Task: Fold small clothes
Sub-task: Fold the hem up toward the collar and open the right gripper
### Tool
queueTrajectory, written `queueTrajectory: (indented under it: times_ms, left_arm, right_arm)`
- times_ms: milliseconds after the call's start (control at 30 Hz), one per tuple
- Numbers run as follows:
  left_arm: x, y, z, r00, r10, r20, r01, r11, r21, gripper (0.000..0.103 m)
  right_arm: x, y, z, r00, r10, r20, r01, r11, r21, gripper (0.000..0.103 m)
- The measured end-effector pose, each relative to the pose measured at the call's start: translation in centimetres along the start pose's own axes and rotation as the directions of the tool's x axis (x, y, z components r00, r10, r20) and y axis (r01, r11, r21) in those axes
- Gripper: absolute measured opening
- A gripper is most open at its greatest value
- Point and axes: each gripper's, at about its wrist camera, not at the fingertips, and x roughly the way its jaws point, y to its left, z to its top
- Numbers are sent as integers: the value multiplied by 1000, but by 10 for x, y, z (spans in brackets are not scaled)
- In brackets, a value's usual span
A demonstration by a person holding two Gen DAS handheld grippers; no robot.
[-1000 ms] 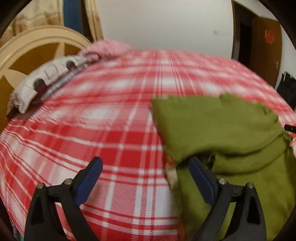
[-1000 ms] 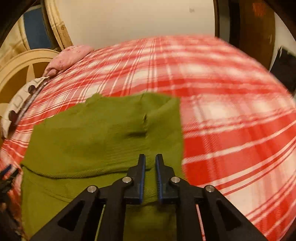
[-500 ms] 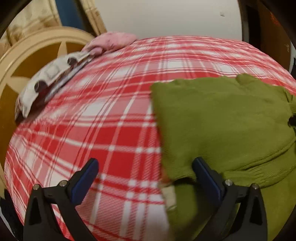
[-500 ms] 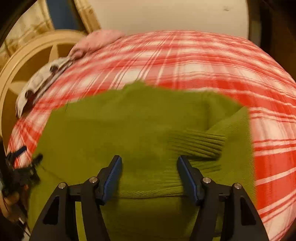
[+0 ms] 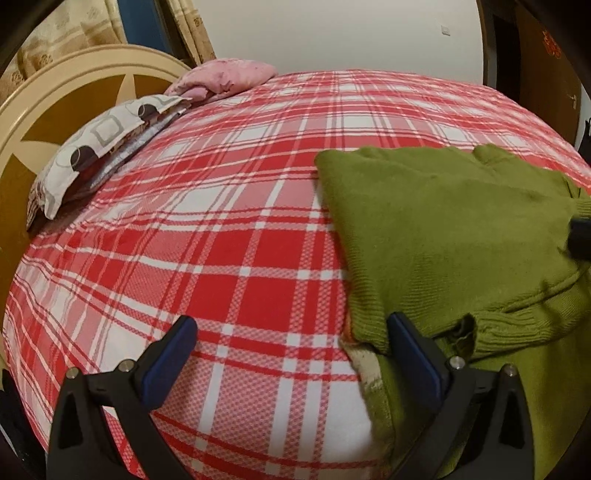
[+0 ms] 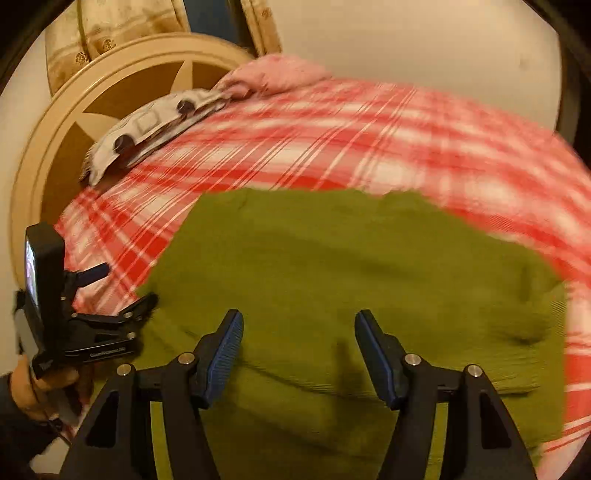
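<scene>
The green knit sweater (image 5: 450, 236) lies folded on the red-and-white plaid bedspread (image 5: 221, 229), occupying the right half of the left wrist view and the centre and lower part of the right wrist view (image 6: 351, 266). Its upper layer is folded over a lower layer; a ribbed hem runs along the lower right of the left wrist view, and a pale inner edge of fabric shows at the fold near the bottom centre.

The left gripper (image 5: 291, 354) has its jaws spread wide. Its left finger sits over bare bedspread; its right finger sits at the sweater's folded left edge, at the ribbed hem. It grips nothing.

The right gripper (image 6: 299, 350) also has its jaws spread and grips nothing. Both blue-padded fingers lie over the sweater in the lower centre of the frame. That view is motion-blurred, most strongly on the right.

In the right wrist view, the left gripper (image 6: 122, 288) appears at the left edge, held by the person's hand (image 6: 33, 387).

A patterned pillow (image 5: 103, 140) and a pink pillow (image 5: 225, 75) rest in the upper left, against a cream and brown headboard (image 5: 55, 107). A white wall (image 5: 332, 33) stands behind the bed.
</scene>
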Motion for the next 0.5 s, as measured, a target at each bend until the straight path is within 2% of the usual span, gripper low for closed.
queueTrajectory:
  times_ms: [67,100,133,233,300,400,500]
  left_arm:
    - [0,1,-1,1000,-4,-2,4,1000,-2,103]
    - [1,2,-1,1000,-8,-2,8,1000,-4,103]
    - [2,2,-1,1000,-14,-7,14,1000,-10,103]
    - [-3,5,-2,1000,-20,14,20,1000,-23,103]
    - [-13,9,-5,1000,-19,-2,18,999,-48,103]
    - [-34,11,-20,996,-90,5,90,993,-71,103]
    - [-57,7,-30,992,-124,39,126,990,-62,103]
  right_arm:
    - [24,5,-11,994,26,-105,-24,1000,18,64]
    - [30,6,-16,992,21,-126,-19,1000,18,64]
    - [28,10,-19,996,0,-88,-1,1000,-6,64]
    - [17,14,-22,997,-28,-73,27,1000,-10,64]
    - [0,15,-29,998,-31,-48,31,1000,-7,64]
    - [-26,18,-47,997,-76,-3,76,996,-52,64]
    - [-43,14,-69,985,-171,13,172,982,-76,64]
